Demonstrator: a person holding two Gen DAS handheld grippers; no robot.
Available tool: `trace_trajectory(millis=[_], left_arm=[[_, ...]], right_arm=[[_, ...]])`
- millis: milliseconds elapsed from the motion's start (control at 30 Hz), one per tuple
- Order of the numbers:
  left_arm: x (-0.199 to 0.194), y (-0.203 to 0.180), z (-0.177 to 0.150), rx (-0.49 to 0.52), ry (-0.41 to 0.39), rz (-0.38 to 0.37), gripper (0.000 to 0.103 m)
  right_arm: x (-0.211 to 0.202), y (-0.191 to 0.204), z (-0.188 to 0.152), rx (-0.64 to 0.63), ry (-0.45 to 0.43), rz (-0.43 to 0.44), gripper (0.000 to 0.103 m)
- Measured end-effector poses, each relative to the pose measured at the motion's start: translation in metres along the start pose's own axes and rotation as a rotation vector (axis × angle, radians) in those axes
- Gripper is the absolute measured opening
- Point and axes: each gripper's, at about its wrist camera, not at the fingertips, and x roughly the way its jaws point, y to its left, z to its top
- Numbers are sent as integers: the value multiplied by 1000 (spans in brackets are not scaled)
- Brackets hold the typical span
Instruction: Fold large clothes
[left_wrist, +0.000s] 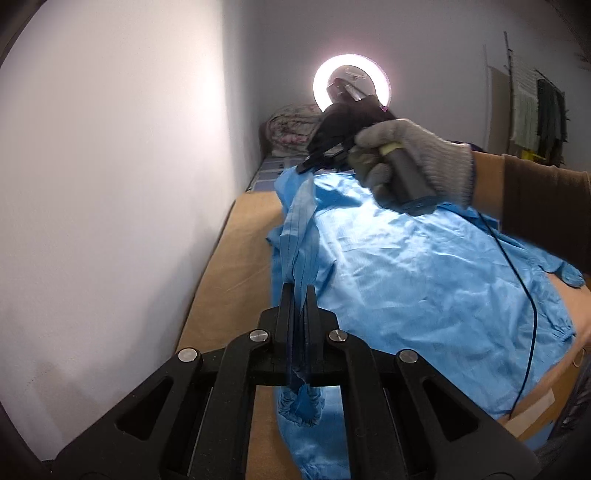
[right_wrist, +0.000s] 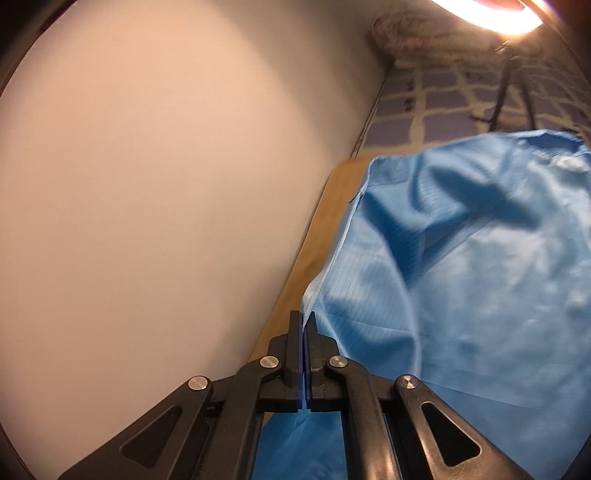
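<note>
A large shiny blue garment (left_wrist: 406, 266) lies spread over a tan-covered bed (left_wrist: 236, 258). My left gripper (left_wrist: 298, 291) is shut on a bunched sleeve of it, and the gathered cuff (left_wrist: 301, 406) hangs below the jaws. The sleeve stretches taut up to my right gripper (left_wrist: 308, 168), which a gloved hand (left_wrist: 417, 162) holds above the far end of the garment. In the right wrist view, the right gripper (right_wrist: 303, 317) is shut on a thin edge of the blue garment (right_wrist: 480, 258), lifted off the bed.
A pale wall (left_wrist: 110, 184) runs close along the left of the bed. At the far end are a ring light (left_wrist: 351, 79), a floral bundle (left_wrist: 291, 127) and a checked blanket (right_wrist: 443, 103). A black cable (left_wrist: 528, 295) trails across the garment. Clothes hang (left_wrist: 539, 110) at the right.
</note>
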Motion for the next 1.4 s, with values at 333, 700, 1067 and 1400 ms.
trace_trajectory(millis=[333, 700, 1067, 1400], left_arm=[[-26, -63, -21, 130, 65, -156, 2], [-61, -68, -54, 50, 115, -227, 45], [23, -11, -96, -363, 372, -309, 45], [89, 0, -104, -564, 445, -386, 2]], right_arm=[[-76, -80, -57, 59, -26, -106, 0], [-55, -142, -136, 114, 135, -217, 0], [-33, -128, -165, -2, 226, -260, 0], [-55, -149, -163, 61, 190, -234, 26]])
